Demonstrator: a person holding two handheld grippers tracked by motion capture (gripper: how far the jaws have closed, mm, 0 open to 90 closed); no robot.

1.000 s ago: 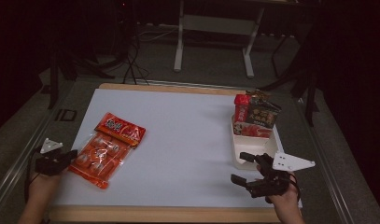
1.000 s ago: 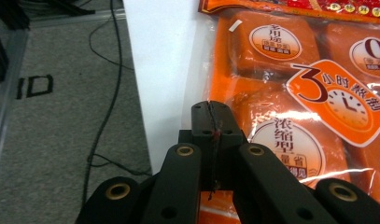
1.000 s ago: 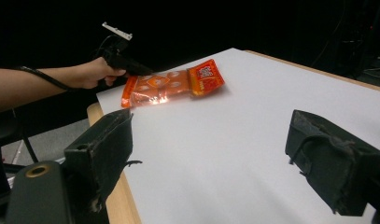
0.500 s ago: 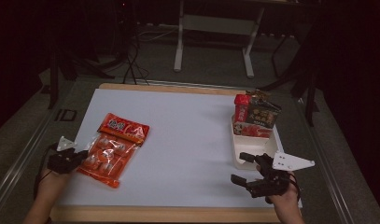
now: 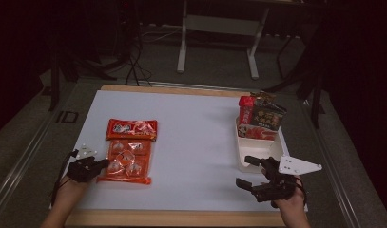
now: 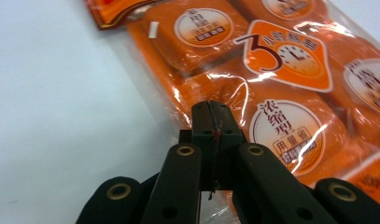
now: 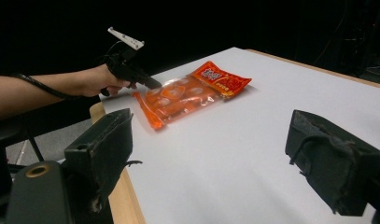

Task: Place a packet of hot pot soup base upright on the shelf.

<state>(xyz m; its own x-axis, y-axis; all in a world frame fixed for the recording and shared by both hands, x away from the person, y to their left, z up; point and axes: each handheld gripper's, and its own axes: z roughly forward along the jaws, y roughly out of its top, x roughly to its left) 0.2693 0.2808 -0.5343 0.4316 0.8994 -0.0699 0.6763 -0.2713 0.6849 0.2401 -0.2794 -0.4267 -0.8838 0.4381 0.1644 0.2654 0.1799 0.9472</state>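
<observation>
Orange snack bag [image 5: 128, 153] flat on white bench [image 5: 196, 142], well left of white tray [image 5: 257, 147]. Left gripper [image 5: 101, 164] fingers pinched shut on bag's clear left edge. Right gripper [image 5: 248, 172] fingers wide open, empty, just beside tray's near end.

We see the orange packet [image 5: 128, 152] has turned and now lies straight on the surface [image 5: 196, 142]. The left gripper [image 5: 101, 164], closed on its edge, has moved toward the middle.

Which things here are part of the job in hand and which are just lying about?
In the job:
- orange snack bag
- left hand-held gripper, shut on the bag's edge
- right hand-held gripper, open, waiting

Lying about:
- white tray
- red packet and dark packet in the tray
</observation>
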